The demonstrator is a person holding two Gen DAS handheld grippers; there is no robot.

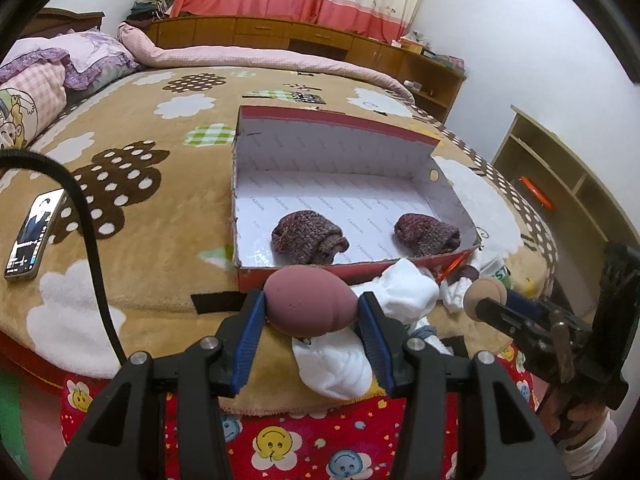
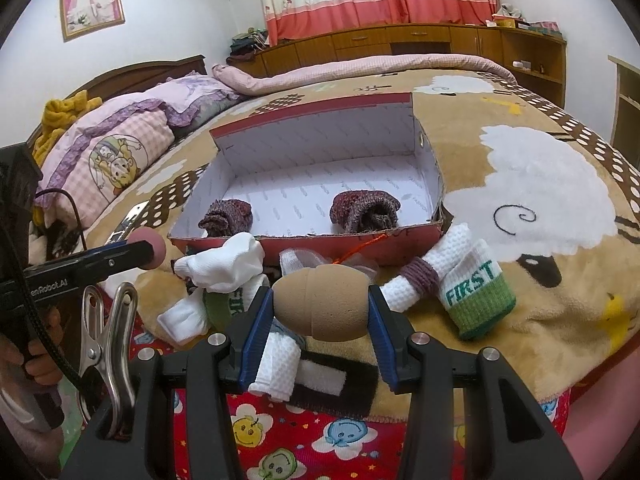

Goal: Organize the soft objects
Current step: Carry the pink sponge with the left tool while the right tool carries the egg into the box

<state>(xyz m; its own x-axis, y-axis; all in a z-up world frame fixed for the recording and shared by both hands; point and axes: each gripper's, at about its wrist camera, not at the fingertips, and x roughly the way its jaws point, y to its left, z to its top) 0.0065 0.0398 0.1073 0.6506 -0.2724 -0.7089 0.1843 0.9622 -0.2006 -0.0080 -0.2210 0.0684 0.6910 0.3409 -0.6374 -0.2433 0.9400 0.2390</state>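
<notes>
A: Both claws are loaded. The left claw [image 1: 312, 308] is clamped on a mauve sponge [image 1: 311, 301], and the right claw [image 2: 320, 306] on a tan sponge [image 2: 320, 305]. Each is egg-shaped, matte and finely pored, pinched across its long axis, so the blue ribbed pads [image 1: 251, 336] bear on the rounded ends.

B: Why hold them there, just short of the box [image 1: 340, 120]?

A: My guess is they are next to go in. The box lies open on the bed [image 1: 132, 216] with its lid tipped up at the back, white printed lining showing. Two rolled knit socks [image 1: 308, 236] already sit along its near wall, well apart, which suggests pairs set side by side.

B: And the rest?

A: A heap of white socks [image 2: 224, 264] lies on the fleecy blanket just before the box, under both claws. One waffle-weave roll [image 2: 432, 276] is bound with a purple yarn band, beside a green cuff [image 2: 476, 292] lettered FIRST. All soft, loose, easily squashed, so a light grip suits them.
</notes>
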